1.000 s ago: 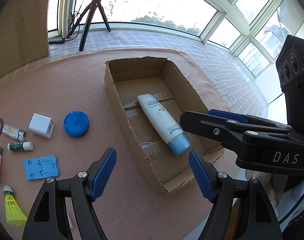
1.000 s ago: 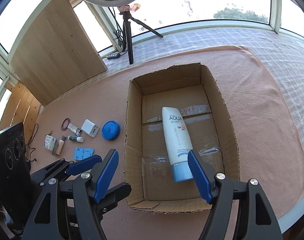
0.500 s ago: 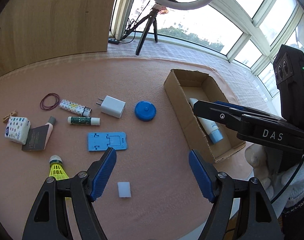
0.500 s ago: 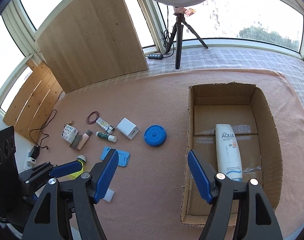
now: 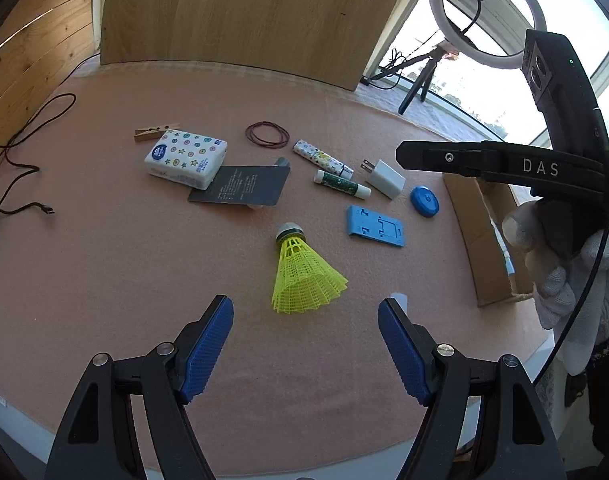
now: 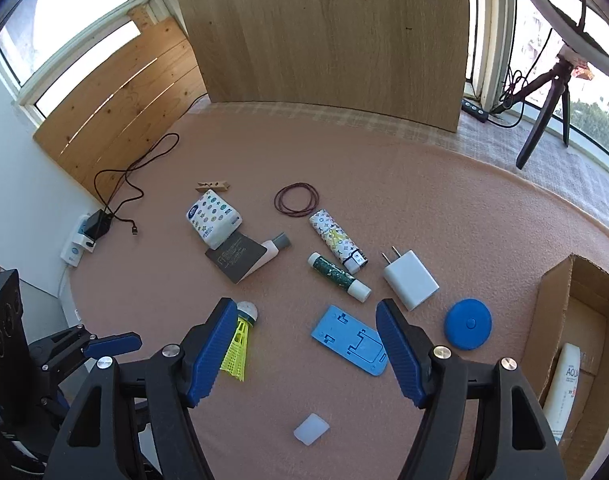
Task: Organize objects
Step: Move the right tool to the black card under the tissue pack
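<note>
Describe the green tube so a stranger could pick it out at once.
On the pink mat, look left of the cardboard box at the scattered small items. The green tube lies between the patterned lighter and the blue stand: dark green speckled, white-capped.

table cover [image 5: 104,280]: matt pink felt-like cloth, finely rough
shuttlecock [image 5: 300,276]: yellow plastic mesh skirt, seen near the middle of the table cover
cardboard box [image 6: 552,320]: plain brown corrugated card, torn rough rim, at the cover's right edge
back panel [image 6: 324,32]: pale wood-grain board, smooth and matt, behind the cover
charger [image 6: 410,280]: smooth white plastic, slightly glossy
left tool [image 5: 304,344]: black matt plastic arms, blue ribbed pads, metal rivets
</note>
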`<state>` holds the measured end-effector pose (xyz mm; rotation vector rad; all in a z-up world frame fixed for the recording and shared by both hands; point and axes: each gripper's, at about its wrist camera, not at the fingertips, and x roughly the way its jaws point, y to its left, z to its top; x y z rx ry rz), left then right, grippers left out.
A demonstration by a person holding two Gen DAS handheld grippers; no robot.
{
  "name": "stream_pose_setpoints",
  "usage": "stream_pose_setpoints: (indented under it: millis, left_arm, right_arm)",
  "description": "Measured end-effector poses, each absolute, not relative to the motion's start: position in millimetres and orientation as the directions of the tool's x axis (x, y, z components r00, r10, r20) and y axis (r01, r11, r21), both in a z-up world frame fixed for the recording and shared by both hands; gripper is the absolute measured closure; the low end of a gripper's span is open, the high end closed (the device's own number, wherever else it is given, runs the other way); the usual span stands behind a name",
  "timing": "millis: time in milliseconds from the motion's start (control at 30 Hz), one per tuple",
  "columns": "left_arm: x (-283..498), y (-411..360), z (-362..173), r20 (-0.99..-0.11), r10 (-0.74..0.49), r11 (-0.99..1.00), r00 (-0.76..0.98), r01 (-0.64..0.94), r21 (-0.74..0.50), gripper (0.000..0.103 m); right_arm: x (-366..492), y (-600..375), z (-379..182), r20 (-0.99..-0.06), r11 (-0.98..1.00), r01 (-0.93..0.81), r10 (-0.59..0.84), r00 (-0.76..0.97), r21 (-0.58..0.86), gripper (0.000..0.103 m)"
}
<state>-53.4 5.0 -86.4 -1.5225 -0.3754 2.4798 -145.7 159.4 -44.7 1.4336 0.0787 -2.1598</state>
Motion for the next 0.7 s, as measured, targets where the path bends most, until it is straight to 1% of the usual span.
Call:
stream_pose_setpoints:
  millis: [300,567,700]
  left_arm:
    - [-32,-55,-92,-0.847,0.252,-0.941,-0.469,0.084,-0.327,0.025]
    - [-25,-76,-99,-0.855,0.231,-0.936,-0.465,0.135,-0.326,0.025]
    - [-22,-86,-101,-0.858,0.22,-0.932,-0.464,0.161,-0.326,0.025]
  right_arm:
    - [-171,80,-75,-0.899,-0.77,0.583,-0.413,-0.144,0.261,0.035]
    - [-197,37,-104,-0.929,-0.742,0.629,-0.361,-0.085,0.231,0.035]
    - [-208,23,-117,-0.937,-0.718,0.653,-0.348,-0.036,0.241,0.035]
